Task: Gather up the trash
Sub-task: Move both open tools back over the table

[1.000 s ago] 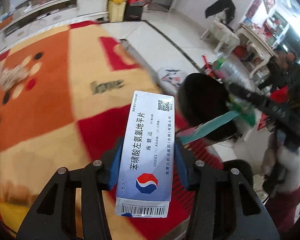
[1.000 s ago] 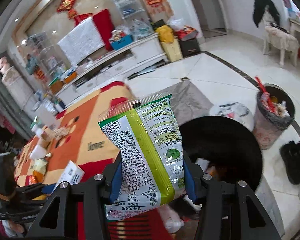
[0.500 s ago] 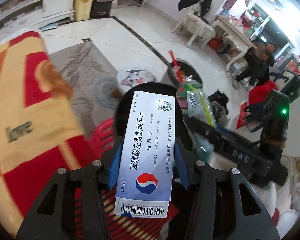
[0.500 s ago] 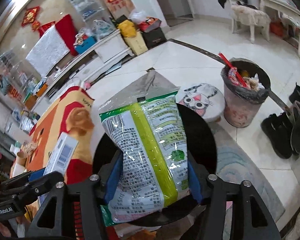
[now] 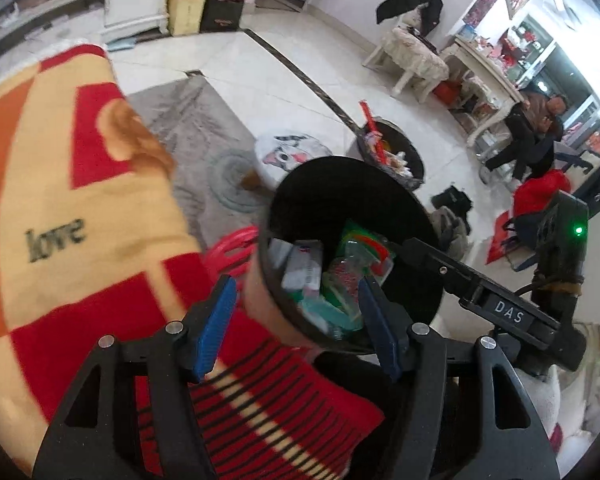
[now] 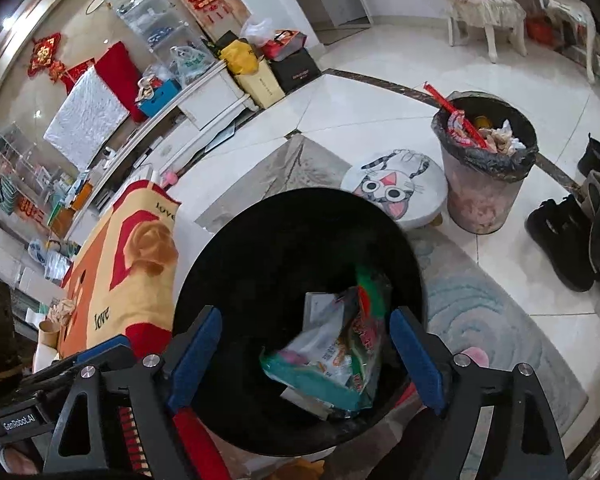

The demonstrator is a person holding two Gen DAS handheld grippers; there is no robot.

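Note:
Below both grippers stands a black bin [image 5: 340, 168] [image 6: 300, 200]. The white medicine box [image 5: 304, 270] [image 6: 320, 308] and the green snack bag [image 5: 358, 256] [image 6: 340, 356] lie loose inside it among other wrappers. My left gripper [image 5: 296, 320] hangs over the bin's near left rim. Its jaws are opening, and nothing sits between its blue pads. My right gripper [image 6: 306, 354] is over the bin's mouth. Its jaws are opening wide and are empty too, with the trash well below them.
An orange, red and cream blanket [image 5: 80, 200] lies left of the bin. A cat-face stool [image 6: 396, 188] and a second, full bin [image 6: 484, 160] stand beyond it on the tiles. Black boots [image 6: 572, 236] sit at right. A person [image 5: 532, 132] sits far off.
Both grippers moved over the black bin and opened. The medicine box left the left gripper and the snack bag left the right one; both now lie in the bin.

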